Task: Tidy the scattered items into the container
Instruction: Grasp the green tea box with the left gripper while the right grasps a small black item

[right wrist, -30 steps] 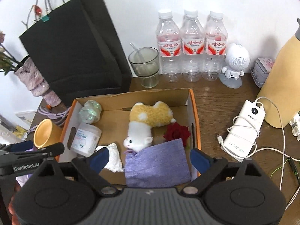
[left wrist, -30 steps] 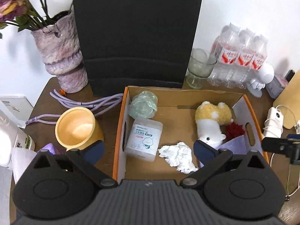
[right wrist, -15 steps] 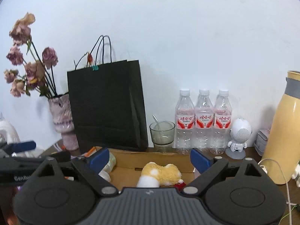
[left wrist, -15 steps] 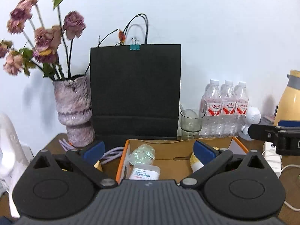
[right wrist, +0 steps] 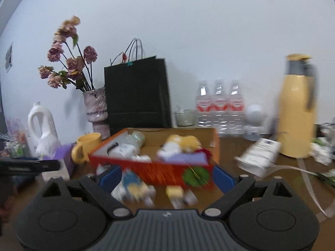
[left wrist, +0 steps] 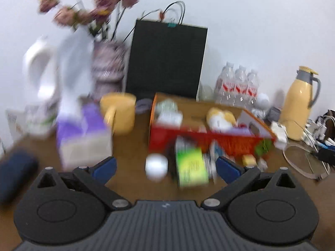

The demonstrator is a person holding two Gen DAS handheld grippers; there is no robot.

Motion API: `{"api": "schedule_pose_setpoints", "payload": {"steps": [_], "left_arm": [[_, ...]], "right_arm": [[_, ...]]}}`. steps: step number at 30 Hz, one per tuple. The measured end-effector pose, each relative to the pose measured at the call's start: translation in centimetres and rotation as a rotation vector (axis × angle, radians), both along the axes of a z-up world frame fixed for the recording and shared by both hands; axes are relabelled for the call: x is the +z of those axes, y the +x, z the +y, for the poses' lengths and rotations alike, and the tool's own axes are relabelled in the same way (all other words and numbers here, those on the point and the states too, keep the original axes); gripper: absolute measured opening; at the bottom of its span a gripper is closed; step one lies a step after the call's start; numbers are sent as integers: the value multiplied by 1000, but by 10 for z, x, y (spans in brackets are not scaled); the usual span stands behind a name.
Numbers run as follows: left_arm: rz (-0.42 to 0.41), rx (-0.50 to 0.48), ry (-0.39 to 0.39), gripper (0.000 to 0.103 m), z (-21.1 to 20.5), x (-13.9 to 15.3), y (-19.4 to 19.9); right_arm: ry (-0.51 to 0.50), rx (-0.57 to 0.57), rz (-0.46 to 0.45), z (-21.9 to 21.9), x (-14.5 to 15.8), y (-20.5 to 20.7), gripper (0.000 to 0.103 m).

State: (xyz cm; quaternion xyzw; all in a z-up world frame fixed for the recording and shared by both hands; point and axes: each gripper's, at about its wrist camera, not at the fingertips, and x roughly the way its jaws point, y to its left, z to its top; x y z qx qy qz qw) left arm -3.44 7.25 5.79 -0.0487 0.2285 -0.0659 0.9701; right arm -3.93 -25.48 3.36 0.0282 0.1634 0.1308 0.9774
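Observation:
The open cardboard box (left wrist: 209,141) (right wrist: 159,172) with a red-orange front wall sits mid-table. It holds a yellow-and-white plush toy (left wrist: 220,118) (right wrist: 182,144), a white tub (left wrist: 168,118), a purple cloth (right wrist: 184,158) and other bits. Loose items lie in front of it: a white round object (left wrist: 156,165), a green-yellow packet (left wrist: 191,167), a small yellow block (left wrist: 249,160) (right wrist: 174,191) and a blue-and-yellow blurred thing (right wrist: 134,185). My left gripper (left wrist: 165,168) is open over these items, holding nothing. My right gripper (right wrist: 167,176) is open too, just before the box front. Both views are motion-blurred.
A yellow mug (left wrist: 119,116) and a purple tissue box (left wrist: 83,137) stand left of the box. Behind are a vase of dried flowers (right wrist: 97,113), a black paper bag (left wrist: 167,60), three water bottles (right wrist: 219,106), a yellow thermos (right wrist: 297,113), a white charger (right wrist: 259,153) and cables (left wrist: 303,159).
Both grippers have pulled back and dropped lower, from looking down into the box to facing its front wall. The loose items in front of the box have come into view.

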Motion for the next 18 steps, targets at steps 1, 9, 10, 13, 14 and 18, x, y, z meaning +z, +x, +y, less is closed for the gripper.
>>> {"api": "schedule_pose_setpoints", "payload": {"steps": [1, 9, 10, 13, 14, 18], "left_arm": [[11, -11, 17, 103, -2, -9, -11], [26, -73, 151, 101, -31, -23, -7], [23, -76, 138, 96, -33, -22, -4], [24, -96, 127, 85, -39, -24, 0], [27, -103, 131, 82, -43, -25, 2], [33, -119, 130, 66, -56, -25, 19]], "right_arm": [[-5, -11, 0, -4, -8, -17, 97], [-171, 46, 143, 10, -46, -44, 78], [-194, 60, 161, 14, -50, -42, 66], [-212, 81, 209, 17, -60, -37, 46], [-207, 83, 222, 16, -63, -36, 45], [-196, 75, 253, 10, -68, -32, 30]]}}
